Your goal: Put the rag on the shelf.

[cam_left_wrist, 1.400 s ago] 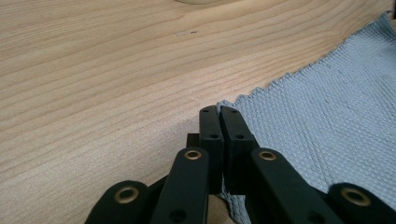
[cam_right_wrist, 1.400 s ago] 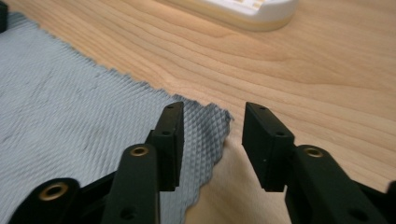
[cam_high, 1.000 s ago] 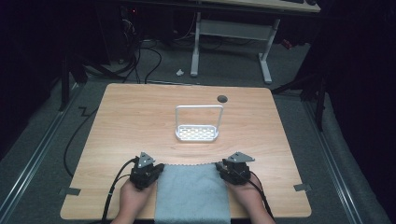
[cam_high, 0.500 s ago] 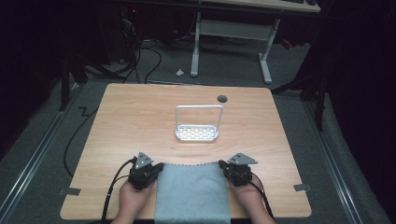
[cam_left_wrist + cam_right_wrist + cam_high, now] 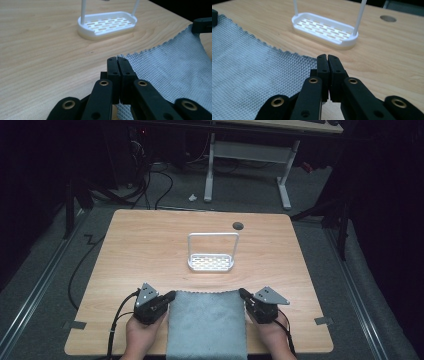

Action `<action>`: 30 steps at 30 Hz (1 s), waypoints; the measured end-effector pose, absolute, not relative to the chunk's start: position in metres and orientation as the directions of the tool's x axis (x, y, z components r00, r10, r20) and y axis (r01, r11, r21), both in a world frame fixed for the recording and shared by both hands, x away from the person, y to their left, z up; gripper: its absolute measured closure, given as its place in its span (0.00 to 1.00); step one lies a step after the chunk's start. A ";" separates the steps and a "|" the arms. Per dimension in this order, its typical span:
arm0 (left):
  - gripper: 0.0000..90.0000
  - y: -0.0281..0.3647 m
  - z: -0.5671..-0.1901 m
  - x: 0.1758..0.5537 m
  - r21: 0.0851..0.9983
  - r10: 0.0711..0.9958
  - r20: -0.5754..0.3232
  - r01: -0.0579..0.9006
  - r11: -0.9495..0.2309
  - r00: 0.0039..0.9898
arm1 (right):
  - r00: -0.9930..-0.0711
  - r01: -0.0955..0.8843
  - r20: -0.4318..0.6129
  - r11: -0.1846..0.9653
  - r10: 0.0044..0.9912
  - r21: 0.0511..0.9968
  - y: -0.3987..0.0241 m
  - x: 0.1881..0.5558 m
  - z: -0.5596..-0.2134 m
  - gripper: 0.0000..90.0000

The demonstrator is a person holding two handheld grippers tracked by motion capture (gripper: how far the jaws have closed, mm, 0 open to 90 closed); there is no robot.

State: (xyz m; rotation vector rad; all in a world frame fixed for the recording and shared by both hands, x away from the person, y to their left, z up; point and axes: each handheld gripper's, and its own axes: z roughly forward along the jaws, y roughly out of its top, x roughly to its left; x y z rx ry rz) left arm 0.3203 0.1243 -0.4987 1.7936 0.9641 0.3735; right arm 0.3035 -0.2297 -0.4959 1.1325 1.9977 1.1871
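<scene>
On the near side of the white rack (image 5: 211, 261), a grey cloth (image 5: 207, 325) lies flat on the wooden table (image 5: 140, 250), its far zigzag edge facing the rack and its near end running off the table's front edge. And both grippers are right on it! The left gripper (image 5: 170, 295) sits at the cloth's far left corner, the corner nearest the rack on that side, with the person's hand (image 5: 142, 335) wrapped behind it. From the left gripper view its jaws are pressed together, and the weave of the cloth (image 5: 172, 70) comes out from between them below the pads and to the right: a pinch on the corner. Over at the other far corner, the right gripper (image 5: 242, 293) mirrors it, jaws pointing in toward the cloth and up toward the rack. Those jaws have just been closing, and in the right gripper view they stand together with only a hairline between them, the cloth's corner (image 5: 249, 75) running in under the left jaw. It looks nipped there; the exact bite is hidden behind the pads. Beyond both sets of jaws stands the rack, slotted tray on the wood with its tall wire hoop upright, well apart from the cloth. A dark round grommet (image 5: 238, 225) sits behind the rack, toward the table's far edge.
</scene>
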 end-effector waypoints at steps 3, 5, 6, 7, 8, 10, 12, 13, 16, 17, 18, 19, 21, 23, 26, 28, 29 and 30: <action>0.98 0.123 -0.490 0.313 0.904 0.751 -0.163 0.402 -0.146 0.639 | -0.497 0.348 -0.045 0.247 0.867 0.904 -0.229 0.296 -0.488 0.99; 0.99 0.122 -0.485 0.309 0.914 0.749 -0.154 0.381 -0.139 0.644 | -0.501 0.325 -0.056 0.248 0.864 0.913 -0.229 0.292 -0.483 0.99; 0.99 0.122 -0.485 0.309 0.914 0.749 -0.154 0.381 -0.139 0.644 | -0.501 0.325 -0.056 0.248 0.864 0.913 -0.229 0.292 -0.483 0.99; 0.98 0.122 -0.479 0.305 0.921 0.745 -0.151 0.367 -0.133 0.650 | -0.505 0.309 -0.058 0.242 0.861 0.920 -0.229 0.288 -0.478 0.99; 0.99 0.122 -0.476 0.304 0.924 0.743 -0.148 0.359 -0.131 0.652 | -0.504 0.300 -0.062 0.242 0.862 0.923 -0.229 0.287 -0.476 0.99; 0.99 0.122 -0.471 0.301 0.932 0.742 -0.137 0.340 -0.129 0.657 | -0.506 0.286 -0.060 0.234 0.860 0.929 -0.229 0.284 -0.471 0.99; 0.99 0.122 -0.466 0.299 0.936 0.739 -0.130 0.327 -0.127 0.661 | -0.506 0.269 -0.068 0.233 0.860 0.934 -0.229 0.282 -0.466 0.99; 0.99 0.122 -0.464 0.299 0.940 0.739 -0.127 0.319 -0.124 0.661 | -0.505 0.260 -0.069 0.228 0.860 0.938 -0.229 0.282 -0.464 0.99; 0.99 0.123 -0.456 0.299 0.947 0.742 -0.113 0.298 -0.122 0.661 | -0.500 0.242 -0.065 0.211 0.864 0.947 -0.230 0.281 -0.457 0.99; 0.99 0.123 -0.454 0.300 0.949 0.743 -0.108 0.291 -0.122 0.661 | -0.499 0.238 -0.066 0.210 0.864 0.948 -0.230 0.281 -0.454 0.99; 0.99 0.123 -0.452 0.301 0.951 0.744 -0.109 0.288 -0.115 0.659 | -0.497 0.232 -0.071 0.211 0.865 0.949 -0.230 0.281 -0.451 0.99; 0.99 0.123 -0.450 0.303 0.952 0.745 -0.109 0.285 -0.113 0.659 | -0.498 0.223 -0.071 0.207 0.864 0.953 -0.230 0.282 -0.449 0.99; 0.99 0.124 -0.447 0.306 0.954 0.746 -0.111 0.280 -0.105 0.656 | -0.498 0.215 -0.071 0.203 0.864 0.955 -0.229 0.285 -0.444 0.99; 0.99 0.124 -0.445 0.311 0.955 0.748 -0.118 0.280 -0.094 0.653 | -0.498 0.209 -0.071 0.199 0.864 0.957 -0.228 0.289 -0.441 0.99; 0.99 0.123 -0.439 0.318 0.959 0.752 -0.109 0.268 -0.092 0.650 | -0.499 0.194 -0.081 0.202 0.863 0.960 -0.226 0.294 -0.436 0.99; 0.99 0.123 -0.433 0.322 0.963 0.755 -0.102 0.254 -0.087 0.647 | -0.496 0.181 -0.094 0.208 0.863 0.961 -0.225 0.298 -0.430 0.99; 0.99 0.123 -0.430 0.323 0.965 0.757 -0.100 0.247 -0.083 0.646 | -0.492 0.174 -0.093 0.202 0.866 0.964 -0.225 0.300 -0.427 0.99; 0.99 0.123 -0.426 0.325 0.967 0.758 -0.097 0.240 -0.081 0.645 | -0.490 0.165 -0.100 0.205 0.866 0.965 -0.225 0.301 -0.423 0.99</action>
